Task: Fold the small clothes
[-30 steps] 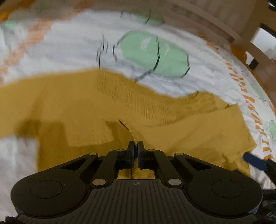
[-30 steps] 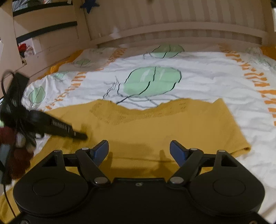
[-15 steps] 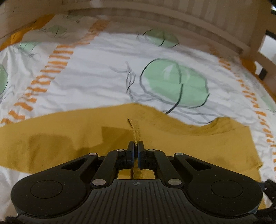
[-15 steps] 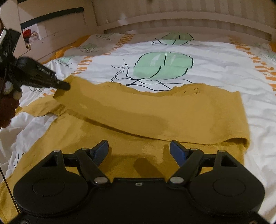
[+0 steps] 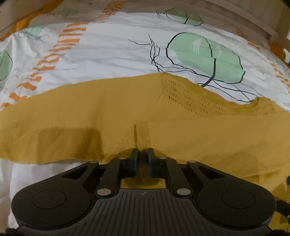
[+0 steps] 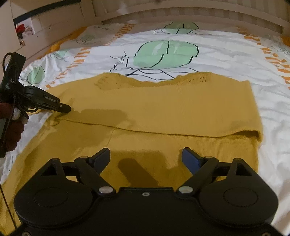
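Right wrist view shows the mustard sweater (image 6: 163, 109) on the bedspread (image 6: 226, 56) now lying flatter than half a second ago, its folded-over layer laid down, so one fold looks placed; the left gripper (image 5: 143, 154) nearly closed pinches its fabric, the right gripper (image 6: 145, 158) hovers wide, empty.

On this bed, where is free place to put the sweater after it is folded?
Bare sheet lies between the sweater and the headboard, and in a strip to the sweater's right. The near middle is covered by the sweater. The left gripper crowds its left edge.
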Demonstrator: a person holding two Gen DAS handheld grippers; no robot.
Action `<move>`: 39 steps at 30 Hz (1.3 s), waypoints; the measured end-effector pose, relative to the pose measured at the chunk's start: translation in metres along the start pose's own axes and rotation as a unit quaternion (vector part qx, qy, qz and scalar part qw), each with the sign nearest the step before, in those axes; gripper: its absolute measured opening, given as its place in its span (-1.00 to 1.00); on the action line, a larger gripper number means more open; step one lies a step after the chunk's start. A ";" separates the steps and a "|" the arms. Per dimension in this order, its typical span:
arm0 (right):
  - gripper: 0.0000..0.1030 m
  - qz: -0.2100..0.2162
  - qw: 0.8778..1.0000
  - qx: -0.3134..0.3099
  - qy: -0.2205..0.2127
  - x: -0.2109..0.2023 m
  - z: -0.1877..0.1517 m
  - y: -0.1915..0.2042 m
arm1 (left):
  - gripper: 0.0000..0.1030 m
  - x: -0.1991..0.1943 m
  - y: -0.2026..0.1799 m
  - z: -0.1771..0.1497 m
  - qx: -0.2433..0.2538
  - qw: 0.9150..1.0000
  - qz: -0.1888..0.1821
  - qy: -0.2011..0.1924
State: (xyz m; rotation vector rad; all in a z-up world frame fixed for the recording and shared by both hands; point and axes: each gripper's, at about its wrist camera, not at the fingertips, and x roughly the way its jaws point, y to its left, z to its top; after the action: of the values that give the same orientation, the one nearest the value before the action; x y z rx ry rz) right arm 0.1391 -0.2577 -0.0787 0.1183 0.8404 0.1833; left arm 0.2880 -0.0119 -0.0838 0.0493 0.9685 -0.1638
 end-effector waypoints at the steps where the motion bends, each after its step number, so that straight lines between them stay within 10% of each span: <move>1: 0.79 -0.001 1.000 -0.001 0.002 0.001 -0.001 0.000 | -0.65 0.000 -0.001 -0.001 0.003 1.000 0.006 -0.003; 21: 1.00 -0.045 0.996 -0.074 0.015 0.017 -0.012 0.024 | 0.07 0.004 -0.015 -0.027 0.046 0.992 0.057 -0.098; 24: 1.00 -0.031 0.998 -0.055 0.015 0.015 -0.009 0.018 | 0.98 0.007 -0.017 -0.030 0.034 0.988 0.111 -0.106; 33: 0.91 -0.046 0.994 -0.040 -0.086 -0.017 0.013 0.012 | 1.00 0.011 0.017 -0.026 -0.053 0.993 0.049 -0.089; 39: 0.92 -0.064 0.995 0.057 -0.052 0.002 0.016 -0.035 | 0.99 0.011 0.016 -0.030 -0.057 0.993 0.046 -0.090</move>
State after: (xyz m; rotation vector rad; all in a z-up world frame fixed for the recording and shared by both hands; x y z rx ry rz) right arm 0.1562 -0.2917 -0.0758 0.1788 0.7509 0.0086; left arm 0.2724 0.0065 -0.1100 -0.0260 0.7927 -0.0274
